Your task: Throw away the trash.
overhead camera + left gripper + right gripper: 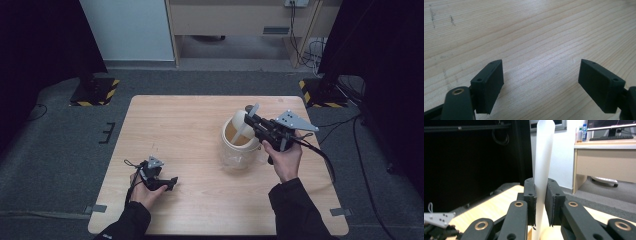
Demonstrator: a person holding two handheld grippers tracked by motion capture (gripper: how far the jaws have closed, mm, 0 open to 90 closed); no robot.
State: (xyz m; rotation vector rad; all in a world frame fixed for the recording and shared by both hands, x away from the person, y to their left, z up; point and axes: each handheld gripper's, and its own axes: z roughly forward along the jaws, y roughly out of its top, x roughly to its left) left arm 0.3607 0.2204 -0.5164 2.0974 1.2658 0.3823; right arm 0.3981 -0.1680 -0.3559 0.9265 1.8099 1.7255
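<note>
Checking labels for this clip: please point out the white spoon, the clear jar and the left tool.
white spoon (543, 157), right gripper view, on its handle.
clear jar (239, 156), high view, on its front wall.
left tool (540, 82), left gripper view, midway between its fingertips.

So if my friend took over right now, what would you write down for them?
Right gripper: shut on the white paddle, holding its handle, with the wide end down in the tub.
Left gripper: open, holding nothing, resting low over the bare table near the front left.
Tub: see-through, right of the table's middle, with something brownish inside.
Done: paddle picked up and put into the tub.
Left: probably stirring or scooping. The tub isn't held, so the left gripper may need to steady it.
</note>
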